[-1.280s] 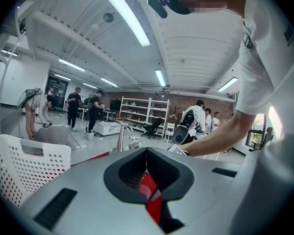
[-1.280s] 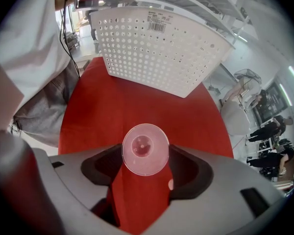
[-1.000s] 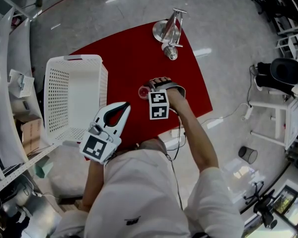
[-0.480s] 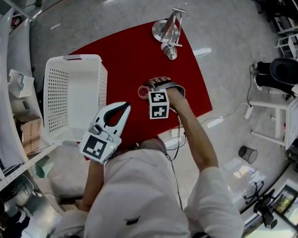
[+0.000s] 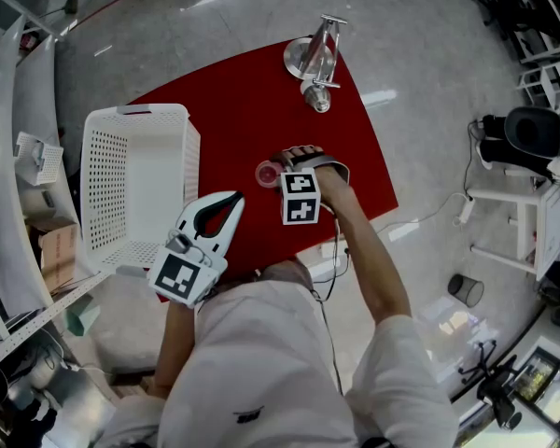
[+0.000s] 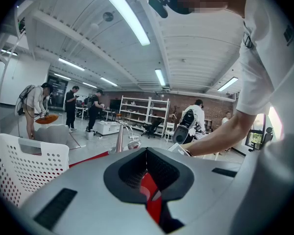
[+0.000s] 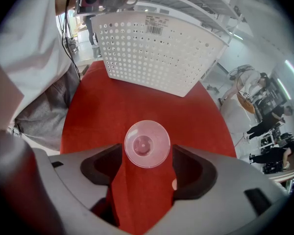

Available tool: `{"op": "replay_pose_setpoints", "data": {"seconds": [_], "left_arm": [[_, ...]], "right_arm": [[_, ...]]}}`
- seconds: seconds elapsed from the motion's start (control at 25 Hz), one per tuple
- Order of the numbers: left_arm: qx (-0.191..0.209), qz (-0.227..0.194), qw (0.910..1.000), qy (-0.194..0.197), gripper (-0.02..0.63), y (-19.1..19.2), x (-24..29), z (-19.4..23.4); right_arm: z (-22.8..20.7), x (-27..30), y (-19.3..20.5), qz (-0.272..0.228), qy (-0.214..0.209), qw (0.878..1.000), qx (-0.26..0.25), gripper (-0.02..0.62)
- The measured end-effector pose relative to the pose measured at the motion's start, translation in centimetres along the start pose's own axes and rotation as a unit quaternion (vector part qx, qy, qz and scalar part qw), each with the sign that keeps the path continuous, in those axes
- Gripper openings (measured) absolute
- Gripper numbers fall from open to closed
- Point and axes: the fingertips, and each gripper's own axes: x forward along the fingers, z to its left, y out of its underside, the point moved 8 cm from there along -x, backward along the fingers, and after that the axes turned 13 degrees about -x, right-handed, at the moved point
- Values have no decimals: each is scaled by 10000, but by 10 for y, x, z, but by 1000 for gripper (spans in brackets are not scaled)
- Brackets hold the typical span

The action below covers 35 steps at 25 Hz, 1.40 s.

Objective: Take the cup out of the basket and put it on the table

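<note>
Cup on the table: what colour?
The cup is translucent pinkish; clearest in the right gripper view.

The basket (image 5: 107, 185) sits along the table's (image 5: 243, 101) left edge, its length running from the near edge toward the far one. The cup (image 5: 267, 174) stands on the table right of the basket, well apart from it, about midway between the near and far edges. It is between the jaws of the right gripper (image 5: 278, 170), which comes down from the near side. The stand (image 5: 315, 63) is at the far right corner, behind the cup. The left gripper (image 5: 231, 203) hangs over the near edge, just right of the basket's near end.
</note>
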Motion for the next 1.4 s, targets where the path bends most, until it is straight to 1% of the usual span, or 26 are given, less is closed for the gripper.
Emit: {"op": "replay_pose_setpoints", "data": {"seconds": [0.2, 0.36, 0.56, 0.76, 0.92, 1.08, 1.16, 1.32, 1.4], "left_arm": [[-23, 12, 10000, 4, 11, 0, 1, -1], [-38, 22, 10000, 2, 11, -2, 2, -1], [-13, -8, 10000, 12, 11, -3, 1, -2], [17, -26, 10000, 21, 11, -5, 2, -1], [64, -68, 9999, 42, 11, -9, 1, -3], [87, -103, 9999, 72, 11, -13, -1, -5], [101, -126, 9998, 92, 10, -15, -2, -6], [117, -177, 9997, 133, 11, -19, -5, -9], [109, -208, 9996, 161, 11, -22, -7, -11]], "right_arm": [[-3, -12, 1, -61, 126, 9999, 48, 304], [-5, -26, 0, -202, 236, 9993, 213, 304], [-13, -52, -2, -515, 720, 9947, 523, 304], [-15, -80, -6, -994, 1138, 9841, 937, 302], [-16, -111, -13, -1495, 1527, 9686, 1275, 302], [-16, -144, -23, -2196, 1819, 9445, 1629, 293], [-13, -158, -25, -2504, 1948, 9315, 1782, 268], [-6, -184, -31, -2888, 2232, 9104, 1947, 184], [-1, -193, -33, -3106, 2345, 8977, 2066, 147]]}}
